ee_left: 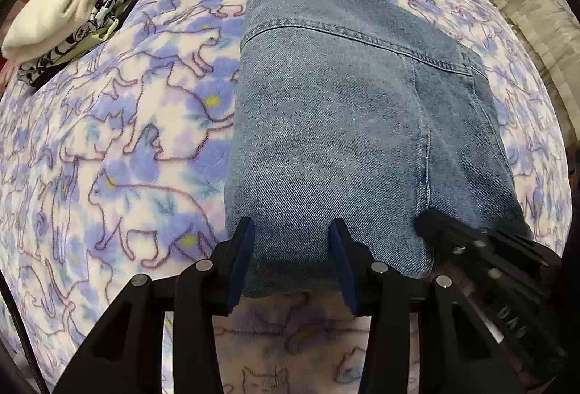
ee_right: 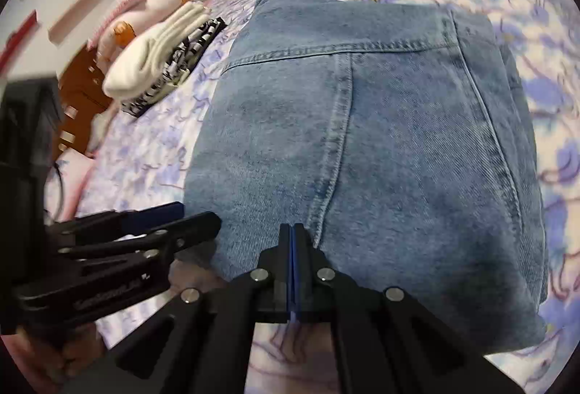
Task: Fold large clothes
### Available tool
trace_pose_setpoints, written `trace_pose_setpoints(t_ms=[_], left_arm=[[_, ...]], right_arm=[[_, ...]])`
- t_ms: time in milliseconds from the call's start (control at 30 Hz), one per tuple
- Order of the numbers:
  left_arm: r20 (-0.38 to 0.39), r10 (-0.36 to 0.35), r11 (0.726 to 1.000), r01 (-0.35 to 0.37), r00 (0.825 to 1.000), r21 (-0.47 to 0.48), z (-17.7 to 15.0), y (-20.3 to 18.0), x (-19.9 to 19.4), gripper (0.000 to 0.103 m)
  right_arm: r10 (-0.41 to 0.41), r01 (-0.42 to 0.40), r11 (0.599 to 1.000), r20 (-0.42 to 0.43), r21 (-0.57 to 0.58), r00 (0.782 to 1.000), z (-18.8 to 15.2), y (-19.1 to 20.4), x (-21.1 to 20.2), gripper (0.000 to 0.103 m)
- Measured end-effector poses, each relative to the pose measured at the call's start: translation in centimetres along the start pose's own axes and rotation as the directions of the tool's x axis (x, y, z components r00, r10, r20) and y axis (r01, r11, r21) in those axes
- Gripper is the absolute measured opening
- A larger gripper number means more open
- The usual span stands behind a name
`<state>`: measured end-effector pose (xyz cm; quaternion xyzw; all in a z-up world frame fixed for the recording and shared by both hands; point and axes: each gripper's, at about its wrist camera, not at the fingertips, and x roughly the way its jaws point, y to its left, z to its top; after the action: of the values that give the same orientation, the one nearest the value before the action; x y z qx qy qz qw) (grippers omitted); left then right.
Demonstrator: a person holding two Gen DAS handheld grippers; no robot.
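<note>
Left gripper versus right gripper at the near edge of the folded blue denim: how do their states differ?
The left gripper stands with its jaws apart, straddling the near edge of the folded blue denim garment; the right gripper has its jaws pressed together. Denim fills the gap between the left gripper's pads, while nothing shows between the right gripper's. Both are black with blue pads and sit at the same near edge, side by side.

No lettering can be read; the marks on each gripper's body are blurred.
</note>
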<state>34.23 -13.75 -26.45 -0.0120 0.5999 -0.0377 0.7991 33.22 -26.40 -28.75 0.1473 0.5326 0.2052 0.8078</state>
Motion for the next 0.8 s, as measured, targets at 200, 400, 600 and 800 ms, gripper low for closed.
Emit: trace_pose_setpoints(t_ms=[200, 400, 600, 800], left_arm=[[-0.001, 0.004, 1.0, -0.004, 1.0, -0.011, 0.0, -0.1, -0.2, 0.042], [0.002, 0.01, 1.0, -0.01, 1.0, -0.025, 0.0, -0.1, -0.1, 0.042], [0.023, 0.079, 0.996, -0.079, 0.997, 0.038, 0.2, -1.6, -1.7, 0.03], [0.024, -0.035, 0.993, 0.032, 0.999, 0.115, 0.4, -3.7, -4.3, 0.022]], right_arm=[[-0.13, 0.129, 0.988, 0.007, 0.088, 0.992, -1.2, -5.5, -3.3, 0.0], [-0.154, 0.154, 0.986, 0.005, 0.058, 0.988, -3.1, -7.0, -6.1, 0.0], [-0.2, 0.195, 0.979, 0.071, 0.062, 0.977, -3.6, -6.0, -7.4, 0.0], [-0.076, 0.093, 0.993, 0.209, -0.074, 0.975, -2.5, -2.0, -9.5, 0.0]])
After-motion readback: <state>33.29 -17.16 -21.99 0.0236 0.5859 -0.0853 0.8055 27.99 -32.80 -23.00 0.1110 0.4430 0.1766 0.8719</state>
